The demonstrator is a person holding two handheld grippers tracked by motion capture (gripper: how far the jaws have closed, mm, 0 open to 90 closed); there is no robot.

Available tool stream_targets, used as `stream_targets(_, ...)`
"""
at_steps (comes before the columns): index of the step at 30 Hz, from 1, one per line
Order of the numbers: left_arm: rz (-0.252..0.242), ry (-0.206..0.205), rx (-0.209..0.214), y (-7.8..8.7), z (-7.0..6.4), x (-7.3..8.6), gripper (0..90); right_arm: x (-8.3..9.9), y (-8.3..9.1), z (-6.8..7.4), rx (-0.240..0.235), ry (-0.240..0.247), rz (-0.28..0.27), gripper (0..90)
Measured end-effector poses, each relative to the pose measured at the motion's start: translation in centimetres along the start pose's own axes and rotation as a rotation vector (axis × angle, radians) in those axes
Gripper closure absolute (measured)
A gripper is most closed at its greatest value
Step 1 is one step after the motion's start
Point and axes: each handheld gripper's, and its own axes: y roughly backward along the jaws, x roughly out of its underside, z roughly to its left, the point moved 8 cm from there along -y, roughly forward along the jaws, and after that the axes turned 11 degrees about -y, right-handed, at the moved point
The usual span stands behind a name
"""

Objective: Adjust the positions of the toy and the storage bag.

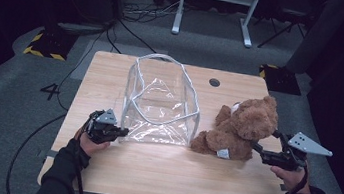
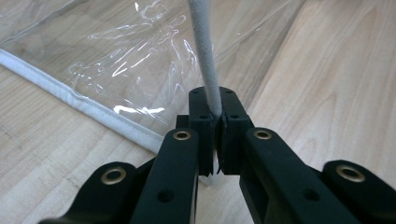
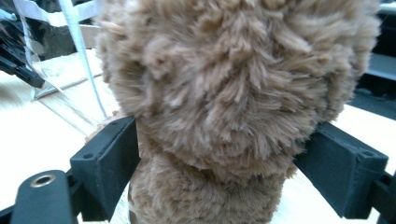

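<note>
Seen from above: a clear plastic bag (image 1: 162,100) with white piping standing open at the middle of a wooden worktop (image 1: 160,171), a brown teddy bear (image 1: 239,128) slumped just to its right, a person's two dark-sleeved forearms entering from the near edge.

Left gripper (image 1: 120,131) at the bag's near left corner, clamped together on the white piping (image 2: 205,65). In the left gripper view, piping rising straight up from between the two black jaws, pinched tight with no gap showing; clear plastic wall of the bag spread ahead and to the left of the jaws, a second run of piping crossing the wood on the left side.

Right gripper (image 1: 264,144) at the bear's right side, jaws set apart around the toy. In the right gripper view, bear (image 3: 233,93) directly ahead and between the jaws, one jaw against the fur on each side, just under the round head where the body narrows; whether squeezing or merely touching, impossible to tell. Bag's piping and the other gripper beyond the bear at upper left in that view.

Bear resting on the worktop, touching or nearly touching the bag's right wall.
</note>
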Motion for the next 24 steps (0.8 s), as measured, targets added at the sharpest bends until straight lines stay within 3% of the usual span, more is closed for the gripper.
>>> stream_targets(3, 0.002, 0.008, -0.023, 0.0, -0.2, 0.1, 83.9, 0.0, -0.5, 0.0, -0.019, 0.001, 0.017, 14.7)
stream_targets(5, 0.003, 0.035, -0.054, 0.2, -0.2, 0.0, 66.9, 0.2, -0.6, 0.1, -0.016, 0.018, 0.039, 14.9)
stream_targets(7, -0.014, 0.034, -0.051, 0.4, -0.4, -0.2, 58.8, 0.4, -0.7, 0.2, -0.009, 0.028, 0.044, 14.9)
stream_targets(8, -0.016, 0.055, -0.081, 0.7, -0.5, -0.3, 51.0, 0.4, -0.7, 0.2, -0.010, 0.027, 0.044, 14.9)
stream_targets(11, 0.010, 0.059, -0.104, 0.8, -0.7, 0.1, 43.0, 0.6, -0.7, 0.3, -0.008, 0.031, 0.045, 15.1)
stream_targets(12, 0.036, 0.059, -0.141, 0.9, -0.7, 0.4, 31.3, 0.6, -0.7, 0.3, -0.003, 0.036, 0.045, 15.4)
stream_targets(13, 0.036, 0.059, -0.141, 0.9, -0.7, 0.4, 28.2, 0.6, -0.7, 0.3, -0.003, 0.036, 0.045, 15.4)
stream_targets(16, 0.035, 0.088, -0.210, 1.9, -0.4, 1.2, 23.9, 0.7, -0.5, 0.3, 0.008, 0.044, 0.042, 16.5)
stream_targets(17, 0.035, 0.088, -0.210, 1.9, -0.4, 1.2, 23.4, 0.7, -0.5, 0.3, 0.008, 0.044, 0.042, 16.5)
stream_targets(18, 0.028, 0.111, -0.265, 2.7, 0.2, 1.6, 23.6, 0.7, -0.4, 0.3, 0.014, 0.052, 0.040, 17.7)
stream_targets(19, 0.028, 0.111, -0.265, 2.7, 0.2, 1.6, 24.1, 0.7, -0.4, 0.3, 0.013, 0.053, 0.041, 17.7)
stream_targets(20, 0.016, 0.146, -0.322, 3.4, 1.3, 1.9, 25.2, 0.7, -0.4, 0.4, 0.009, 0.053, 0.042, 17.6)
stream_targets(21, 0.016, 0.146, -0.322, 3.4, 1.3, 1.9, 25.4, 0.7, -0.4, 0.4, 0.009, 0.053, 0.042, 17.6)
stream_targets(22, 0.009, 0.185, -0.361, 3.6, 2.5, 2.1, 25.5, 0.7, -0.4, 0.5, -0.002, 0.056, 0.047, 17.3)
stream_targets(24, 0.010, 0.211, -0.390, 3.5, 3.9, 2.2, 25.5, 0.6, -0.3, 0.6, -0.005, 0.059, 0.045, 17.1)
